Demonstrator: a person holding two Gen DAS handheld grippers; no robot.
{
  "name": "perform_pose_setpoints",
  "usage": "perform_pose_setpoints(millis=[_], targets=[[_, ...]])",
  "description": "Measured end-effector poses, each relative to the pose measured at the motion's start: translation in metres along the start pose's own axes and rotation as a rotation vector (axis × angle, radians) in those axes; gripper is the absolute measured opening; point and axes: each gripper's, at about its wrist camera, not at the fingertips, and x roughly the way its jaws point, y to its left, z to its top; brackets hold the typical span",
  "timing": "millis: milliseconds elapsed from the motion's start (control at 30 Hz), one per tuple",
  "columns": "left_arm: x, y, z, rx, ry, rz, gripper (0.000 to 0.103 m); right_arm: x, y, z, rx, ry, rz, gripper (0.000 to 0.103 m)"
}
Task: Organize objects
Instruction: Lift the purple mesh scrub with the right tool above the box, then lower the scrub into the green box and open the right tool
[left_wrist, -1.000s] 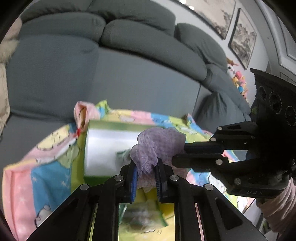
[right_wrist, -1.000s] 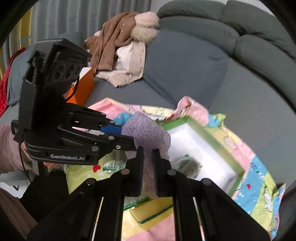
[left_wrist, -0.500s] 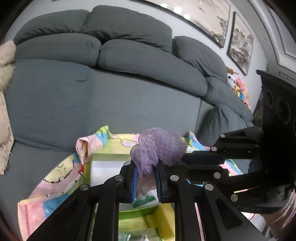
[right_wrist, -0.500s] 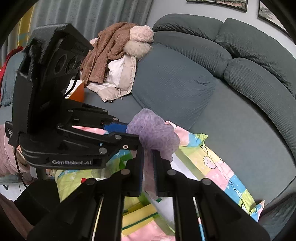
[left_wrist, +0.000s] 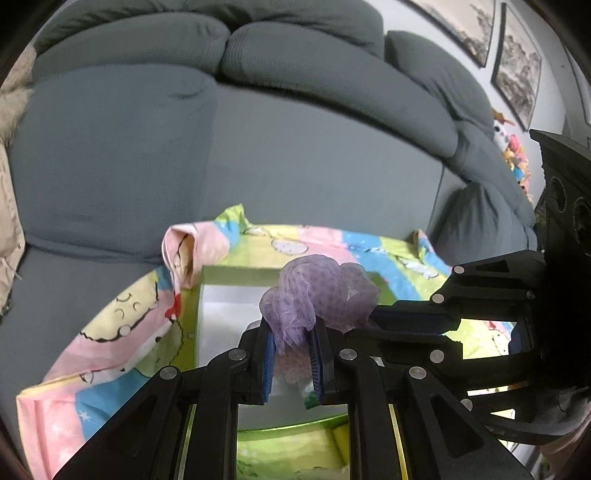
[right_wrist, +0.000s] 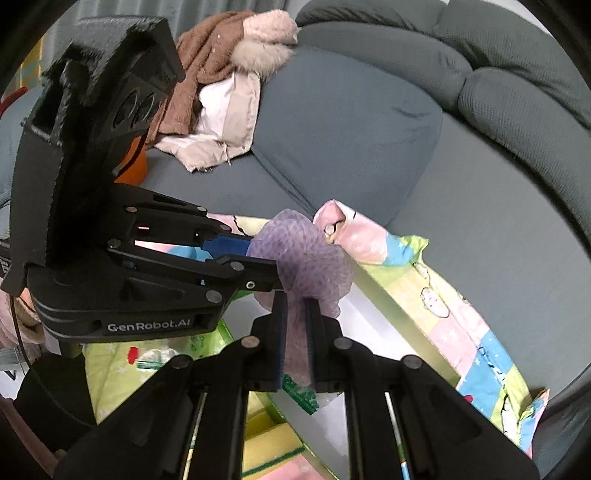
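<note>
Left gripper (left_wrist: 291, 354) clenching on a crumpled lilac mesh cloth (left_wrist: 317, 299), blue pads pinching a fold of it; bulk of the cloth bunching above the fingertips. Right gripper (right_wrist: 295, 332) likewise gripping the same lilac mesh cloth (right_wrist: 303, 262), a strip of it hanging down between its pads. Both grippers meeting at the cloth: in the left wrist view, right gripper (left_wrist: 373, 319) reaching in from 3 o'clock; in the right wrist view, left gripper (right_wrist: 266, 258) coming in from 9 o'clock, lettering "GenRobot.AI" showing on its body.

Cloth hanging over an open green-rimmed box with white interior (left_wrist: 221, 317), not touching the box floor as far as can be told. Box (right_wrist: 391, 306) sitting on a pastel cartoon-print blanket in pink, yellow, blue and green (left_wrist: 122, 332), blanket (right_wrist: 476, 332) spreading over the seat of a grey fabric sofa (left_wrist: 147, 147). Yellow-and-green packets (right_wrist: 266, 443) showing at 6 o'clock under the right gripper; contents unclear.

Pile of brown and cream garments with a fur trim (right_wrist: 229, 74) lying on the sofa (right_wrist: 369, 129) at 11 o'clock in the right wrist view. Framed pictures (left_wrist: 513, 70) hanging on the wall at 2 o'clock in the left wrist view, small colourful toys (left_wrist: 513, 155) sitting below them.
</note>
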Motion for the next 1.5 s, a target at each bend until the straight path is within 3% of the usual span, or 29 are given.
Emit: perform_pose_setpoints(millis=[500, 667, 733, 800, 867, 900, 1033, 1133, 1267, 1400, 1500], targets=[[0.057, 0.015, -0.009, -0.058, 0.135, 0.052, 0.016, 0.057, -0.03, -0.02, 0.088, 0.103, 0.007, 0.009], [0.069, 0.024, -0.014, -0.085, 0.182, 0.128, 0.017, 0.07, -0.04, -0.03, 0.134, 0.144, 0.012, 0.01], [0.073, 0.03, -0.016, -0.105, 0.211, 0.149, 0.033, 0.073, -0.045, -0.035, 0.151, 0.155, 0.007, 0.012], [0.076, 0.033, -0.019, -0.122, 0.236, 0.167, 0.068, 0.074, -0.048, -0.039, 0.166, 0.164, 0.007, 0.024], [0.074, 0.032, -0.019, -0.129, 0.23, 0.128, 0.079, 0.074, -0.05, -0.043, 0.179, 0.169, 0.003, 0.042], [0.074, 0.03, -0.019, -0.125, 0.233, 0.123, 0.084, 0.073, -0.051, -0.045, 0.185, 0.171, -0.002, 0.043], [0.071, 0.02, -0.018, -0.082, 0.24, 0.15, 0.091, 0.071, -0.059, -0.047, 0.225, 0.172, -0.002, 0.047], [0.061, 0.018, -0.014, -0.071, 0.22, 0.13, 0.092, 0.062, -0.062, -0.046, 0.251, 0.148, -0.005, 0.057], [0.036, 0.019, -0.012, -0.048, 0.183, 0.145, 0.101, 0.041, -0.064, -0.05, 0.293, 0.102, -0.009, 0.075], [0.016, 0.028, -0.017, -0.062, 0.172, 0.153, 0.101, 0.023, -0.061, -0.056, 0.337, 0.078, 0.021, 0.076], [0.004, 0.034, -0.025, -0.08, 0.168, 0.168, 0.101, 0.014, -0.054, -0.062, 0.35, 0.066, 0.03, 0.082]])
